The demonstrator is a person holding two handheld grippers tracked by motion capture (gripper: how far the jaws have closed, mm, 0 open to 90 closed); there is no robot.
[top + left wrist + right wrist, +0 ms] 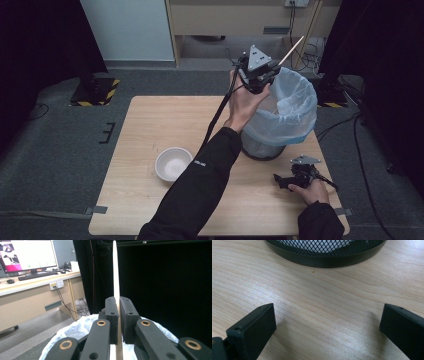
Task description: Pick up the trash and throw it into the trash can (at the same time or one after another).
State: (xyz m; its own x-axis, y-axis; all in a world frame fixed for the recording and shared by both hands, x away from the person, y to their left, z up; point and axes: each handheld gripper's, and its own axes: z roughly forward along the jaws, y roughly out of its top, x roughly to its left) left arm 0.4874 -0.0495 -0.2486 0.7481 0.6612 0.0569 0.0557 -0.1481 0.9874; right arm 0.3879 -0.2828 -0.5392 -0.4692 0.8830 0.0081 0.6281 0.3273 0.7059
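Black-sleeved left forearm stretched forward and up across the wooden table [150, 120], hand raised, left gripper [263, 80] held over the near rim of the bin bag [292, 107]. Jaws pressed together, pinching a pale wooden stick [116, 277] between the pads, seen plainly in the left gripper view. Right gripper [327, 325] low at the table's near right corner, resting by the right hand [312, 190], jaws spread wide with bare wood between them. Mesh wastebasket [324, 255] just ahead of those open jaws, lined with the light blue bag, standing on the right half of the table. White bowl [172, 162] near the left elbow, well apart from the basket. Beyond the table, a desk with a monitor [27, 255] and keyboard, black curtains to either side. Stick long and thin, running straight out along the jaws, its free end slanting up and to the right past the bag's far rim in the high view.
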